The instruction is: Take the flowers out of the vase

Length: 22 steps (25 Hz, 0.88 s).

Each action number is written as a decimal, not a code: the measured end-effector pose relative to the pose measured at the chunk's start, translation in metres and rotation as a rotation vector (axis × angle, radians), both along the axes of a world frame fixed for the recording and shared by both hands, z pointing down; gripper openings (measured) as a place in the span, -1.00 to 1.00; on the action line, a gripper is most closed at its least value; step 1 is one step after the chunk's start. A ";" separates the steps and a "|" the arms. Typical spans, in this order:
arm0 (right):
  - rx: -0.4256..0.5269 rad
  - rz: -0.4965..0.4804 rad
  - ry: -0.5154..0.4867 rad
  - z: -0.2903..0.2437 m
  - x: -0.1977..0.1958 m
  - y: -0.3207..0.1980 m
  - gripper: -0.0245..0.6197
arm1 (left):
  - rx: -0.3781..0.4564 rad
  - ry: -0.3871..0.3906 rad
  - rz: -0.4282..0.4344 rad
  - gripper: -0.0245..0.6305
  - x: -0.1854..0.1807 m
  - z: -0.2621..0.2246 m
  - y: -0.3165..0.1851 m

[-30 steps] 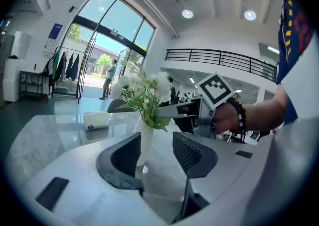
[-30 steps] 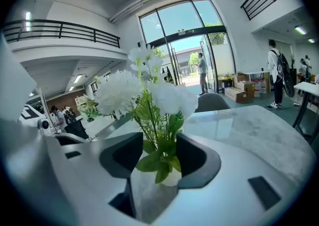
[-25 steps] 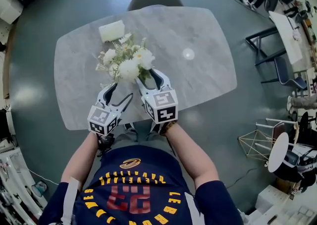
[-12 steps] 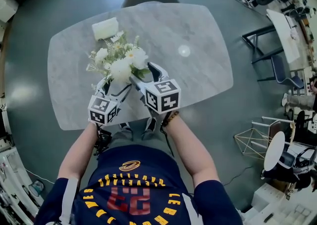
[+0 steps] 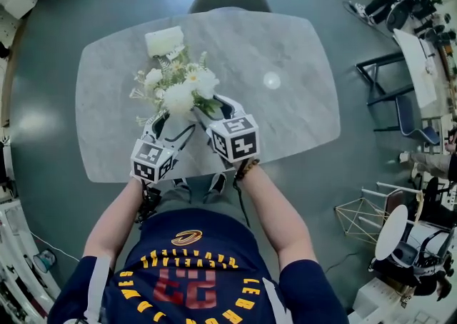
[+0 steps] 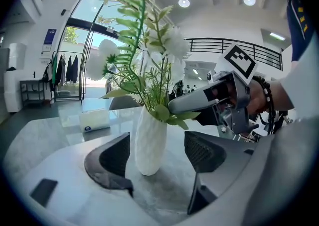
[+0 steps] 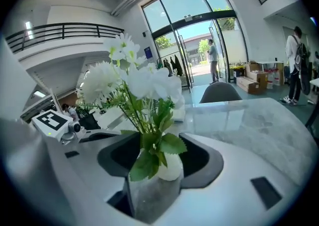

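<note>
Marble table (image 5: 285, 115) carries the upright vase (image 6: 149, 145), which stands untouched between my left gripper's (image 6: 158, 153) wide-open jaws. My right gripper (image 7: 160, 156) sits nearer the flowers (image 7: 129, 83), jaws closing around their vertical stems (image 7: 144, 120), seemingly not yet pressing.

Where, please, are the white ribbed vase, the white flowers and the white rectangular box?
white ribbed vase (image 6: 149, 143), left gripper view, middle of its body.
white flowers (image 5: 178, 96), head view, a large bloom.
white rectangular box (image 5: 163, 41), head view, its top face.
</note>
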State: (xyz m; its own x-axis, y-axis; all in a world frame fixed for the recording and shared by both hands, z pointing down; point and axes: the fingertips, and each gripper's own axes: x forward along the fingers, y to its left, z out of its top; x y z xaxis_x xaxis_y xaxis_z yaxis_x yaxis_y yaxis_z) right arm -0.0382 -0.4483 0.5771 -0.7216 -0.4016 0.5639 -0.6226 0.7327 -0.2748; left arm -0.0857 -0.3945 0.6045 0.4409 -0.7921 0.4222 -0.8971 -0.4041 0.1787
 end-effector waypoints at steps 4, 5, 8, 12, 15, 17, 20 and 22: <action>0.015 -0.019 0.017 -0.001 -0.008 0.014 -0.16 | -0.007 0.000 -0.011 0.10 -0.012 -0.001 0.013; 0.019 -0.020 0.020 -0.001 -0.010 0.016 -0.16 | -0.011 -0.002 -0.013 0.10 -0.016 -0.001 0.014; 0.030 -0.017 0.023 -0.005 -0.009 0.016 -0.21 | -0.014 -0.002 -0.017 0.10 -0.018 -0.003 0.013; 0.037 -0.012 0.023 -0.009 -0.004 0.017 -0.26 | -0.008 0.001 -0.011 0.10 -0.016 -0.006 0.013; 0.037 -0.003 0.019 -0.011 0.000 0.017 -0.40 | -0.006 -0.002 -0.004 0.10 -0.015 -0.008 0.012; 0.034 -0.004 0.015 -0.012 0.001 0.018 -0.40 | -0.006 -0.003 -0.004 0.10 -0.014 -0.011 0.013; 0.051 -0.004 0.012 -0.016 0.001 0.017 -0.40 | -0.006 -0.002 -0.007 0.10 -0.015 -0.010 0.012; 0.083 -0.017 0.013 -0.021 -0.001 0.015 -0.40 | -0.005 -0.003 -0.007 0.10 -0.017 -0.008 0.011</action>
State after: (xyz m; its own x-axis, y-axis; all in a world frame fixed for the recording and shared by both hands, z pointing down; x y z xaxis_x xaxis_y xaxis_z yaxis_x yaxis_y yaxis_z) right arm -0.0395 -0.4338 0.5563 -0.7213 -0.4351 0.5389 -0.6132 0.7629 -0.2048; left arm -0.1028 -0.3837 0.5963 0.4340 -0.7930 0.4275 -0.9004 -0.3969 0.1781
